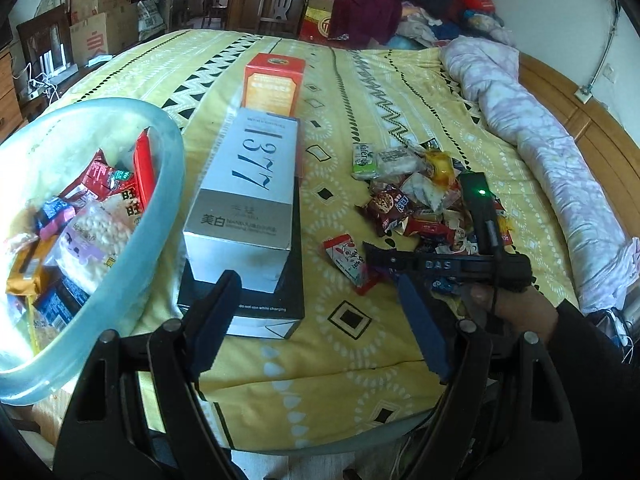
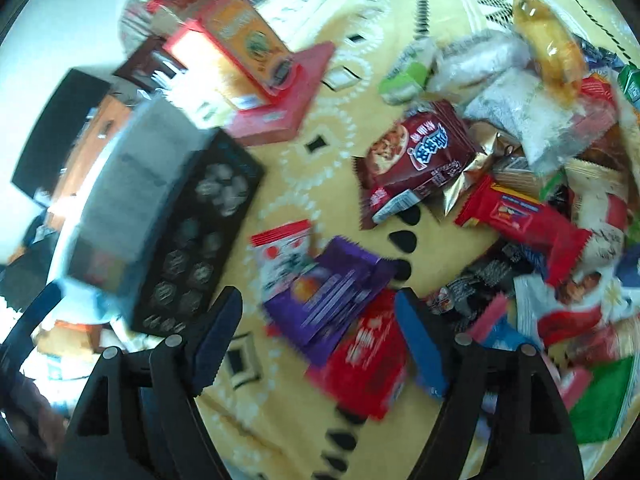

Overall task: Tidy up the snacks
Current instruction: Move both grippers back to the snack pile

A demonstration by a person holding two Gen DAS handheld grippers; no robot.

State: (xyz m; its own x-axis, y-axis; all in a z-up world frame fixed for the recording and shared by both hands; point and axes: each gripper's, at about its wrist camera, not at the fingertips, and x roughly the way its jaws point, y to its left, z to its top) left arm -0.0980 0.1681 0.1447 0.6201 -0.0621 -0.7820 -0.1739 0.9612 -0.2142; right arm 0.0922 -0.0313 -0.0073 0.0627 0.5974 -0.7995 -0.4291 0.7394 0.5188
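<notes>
Right wrist | right gripper (image 2: 318, 334) spread over purple packet (image 2: 332, 292), long axis diagonal | left gripper (image 1: 316, 316) spread, empty

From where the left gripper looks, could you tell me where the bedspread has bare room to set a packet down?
Bare bedspread lies in front of the snack pile, right of the stacked boxes. A narrower strip runs between boxes and pile, holding one red-and-white packet. More room lies beyond the orange box. Crowded: the blue basin, already holding snacks, and the pile under the right gripper.
</notes>
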